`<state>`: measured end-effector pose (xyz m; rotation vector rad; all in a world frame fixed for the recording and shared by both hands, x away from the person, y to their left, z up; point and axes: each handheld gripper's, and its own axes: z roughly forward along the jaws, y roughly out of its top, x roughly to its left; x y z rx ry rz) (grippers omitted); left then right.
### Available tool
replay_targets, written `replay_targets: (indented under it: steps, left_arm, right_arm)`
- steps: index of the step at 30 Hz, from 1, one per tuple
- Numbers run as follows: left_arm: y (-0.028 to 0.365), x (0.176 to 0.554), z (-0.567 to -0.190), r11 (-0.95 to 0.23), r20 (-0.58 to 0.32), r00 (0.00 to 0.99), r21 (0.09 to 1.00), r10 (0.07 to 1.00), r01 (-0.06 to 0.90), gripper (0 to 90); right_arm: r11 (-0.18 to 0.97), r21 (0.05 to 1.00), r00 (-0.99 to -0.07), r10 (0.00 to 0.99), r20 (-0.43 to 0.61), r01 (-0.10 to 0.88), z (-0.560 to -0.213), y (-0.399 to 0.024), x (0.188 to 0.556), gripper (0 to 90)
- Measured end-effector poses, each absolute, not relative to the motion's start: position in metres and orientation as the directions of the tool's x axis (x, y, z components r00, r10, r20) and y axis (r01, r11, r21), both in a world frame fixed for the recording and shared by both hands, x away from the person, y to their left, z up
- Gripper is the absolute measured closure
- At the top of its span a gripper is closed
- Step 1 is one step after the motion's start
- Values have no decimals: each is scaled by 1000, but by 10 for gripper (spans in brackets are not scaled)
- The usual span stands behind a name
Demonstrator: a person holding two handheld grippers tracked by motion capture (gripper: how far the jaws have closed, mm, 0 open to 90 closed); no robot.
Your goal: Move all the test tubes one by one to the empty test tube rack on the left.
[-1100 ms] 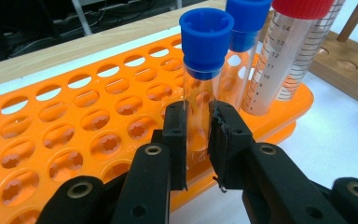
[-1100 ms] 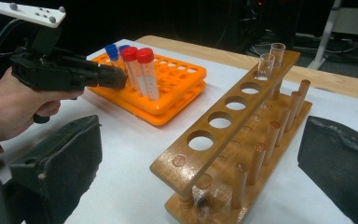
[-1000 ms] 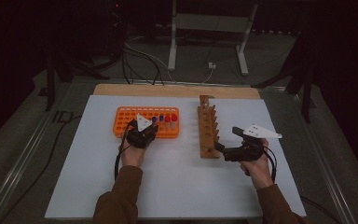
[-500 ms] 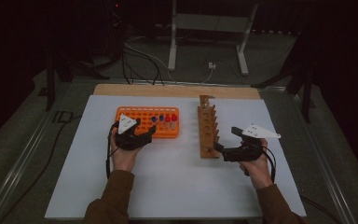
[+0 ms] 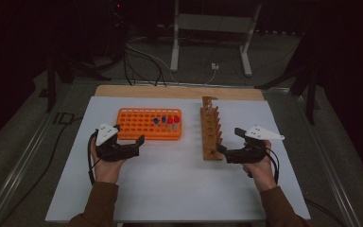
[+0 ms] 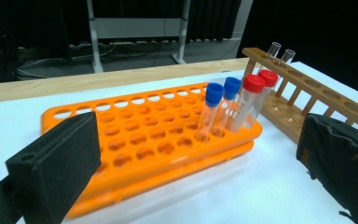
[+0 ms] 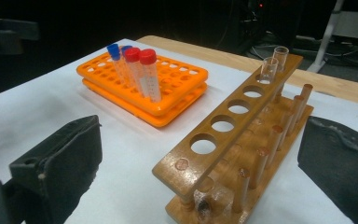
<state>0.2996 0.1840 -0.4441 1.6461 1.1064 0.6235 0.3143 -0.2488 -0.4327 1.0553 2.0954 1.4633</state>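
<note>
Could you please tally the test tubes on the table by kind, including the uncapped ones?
Blue-capped tubes: 2, in the orange rack
Red-capped tubes: 2, in the same rack
Uncapped glass tubes: 2, in the wooden rack
Total: 6

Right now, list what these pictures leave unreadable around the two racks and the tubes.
- Capped tubes, high view: too small to count.
- Tube contents, left gripper view: unclear whether anything is inside.
- Wooden rack, right gripper view: near end cut by the bottom edge.
- Orange rack, left gripper view: near corner hidden behind the black jaw.
</note>
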Motion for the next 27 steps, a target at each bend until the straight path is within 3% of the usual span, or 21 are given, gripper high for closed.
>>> replay_targets:
  steps: [9,15,27]
  left_arm:
    - [203,274,-452,-62,-90,401,935,912,350,4]
    - [201,271,-455,-98,-50,393,932,918,348,4]
    - [193,270,-463,-90,-65,395,928,917,362,4]
  right_arm:
    - [182,919,-646,757,95,349,-427,-246,320,0]
    - [164,922,-625,774,101,352,-421,-243,333,0]
    - [174,914,-599,796,88,366,-416,-233,372,0]
